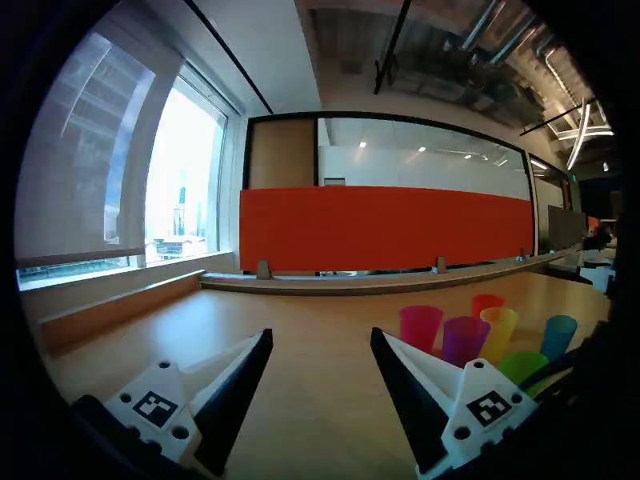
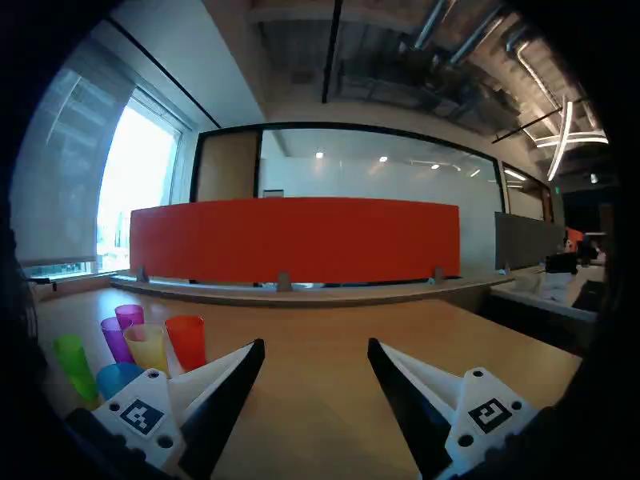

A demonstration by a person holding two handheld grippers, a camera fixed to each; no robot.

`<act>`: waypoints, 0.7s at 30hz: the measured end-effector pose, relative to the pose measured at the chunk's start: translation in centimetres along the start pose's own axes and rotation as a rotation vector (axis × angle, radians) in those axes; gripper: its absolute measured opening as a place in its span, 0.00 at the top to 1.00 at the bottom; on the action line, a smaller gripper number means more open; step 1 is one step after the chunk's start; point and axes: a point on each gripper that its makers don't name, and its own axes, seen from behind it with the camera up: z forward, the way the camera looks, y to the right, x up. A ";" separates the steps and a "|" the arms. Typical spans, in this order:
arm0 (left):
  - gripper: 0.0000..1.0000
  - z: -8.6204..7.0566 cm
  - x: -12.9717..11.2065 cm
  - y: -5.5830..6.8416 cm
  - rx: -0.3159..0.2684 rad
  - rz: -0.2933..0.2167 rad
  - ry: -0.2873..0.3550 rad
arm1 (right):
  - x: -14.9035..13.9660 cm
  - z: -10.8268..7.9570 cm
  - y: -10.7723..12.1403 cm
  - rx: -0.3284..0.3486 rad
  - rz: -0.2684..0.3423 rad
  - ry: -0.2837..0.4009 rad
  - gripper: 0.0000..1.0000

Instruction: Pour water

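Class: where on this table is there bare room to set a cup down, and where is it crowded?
Free: the table from the cups across to the window ledge, and ahead to the orange divider. Crowded: around the cluster of cups.

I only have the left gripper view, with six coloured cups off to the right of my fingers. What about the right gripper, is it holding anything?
Observer: No. The right gripper is open, with only bare table between its fingers.
Operator: Where do the cups sit from its side?
Observer: In the right gripper view the cups stand to the left of its fingers, and the red cup is the one closest to the gap.
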 end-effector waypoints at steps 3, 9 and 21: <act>0.10 0.0 0.0 0.0 0.000 0.000 0.000 | -0.1 0.0 0.1 -0.001 0.000 0.000 0.00; 0.10 0.0 0.0 0.0 0.000 0.000 0.000 | -0.1 0.0 0.1 -0.002 0.001 -0.002 0.00; 0.10 0.0 0.0 0.0 0.000 0.000 0.000 | -0.1 0.0 0.1 -0.002 0.001 -0.002 0.00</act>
